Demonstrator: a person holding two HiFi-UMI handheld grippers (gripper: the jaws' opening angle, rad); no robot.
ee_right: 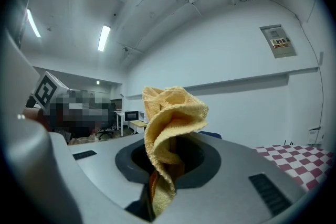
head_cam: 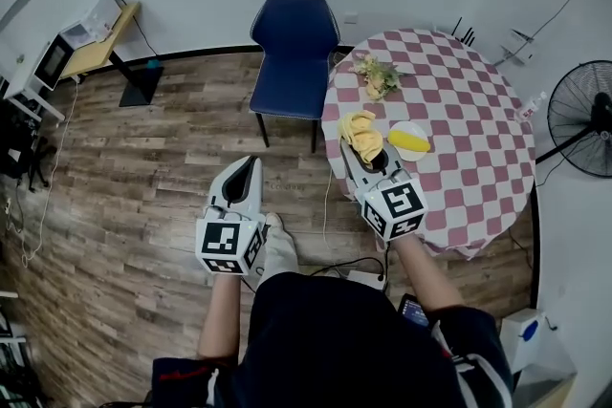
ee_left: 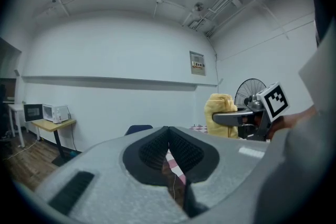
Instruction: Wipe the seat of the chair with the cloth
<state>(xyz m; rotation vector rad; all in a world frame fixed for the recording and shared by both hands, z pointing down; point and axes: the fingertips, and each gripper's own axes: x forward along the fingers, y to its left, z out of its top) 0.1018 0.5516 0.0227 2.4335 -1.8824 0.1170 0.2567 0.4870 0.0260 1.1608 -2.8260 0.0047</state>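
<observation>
So the right gripper is clamped on the yellow cloth, with the fabric bunched up in a ruffled wad sticking up out of its jaws and a bit trailing down between them. From the head view that gripper sits over the near-left edge of the round table with the red and white checked cover, so the cloth is up in the air there, not on the chair. The left gripper is pinched closed with nothing in it, jaws together, held out over the wood floor on the left side. The blue chair stands against the far wall just left of the table, seat facing the person, well apart from both grippers and with nothing on the seat. On the table there's a little bunch of flowers and a white plate with something yellow on it, just right of the cloth. A standing fan is off to the right, and a microwave on a small desk is over on the far left.
</observation>
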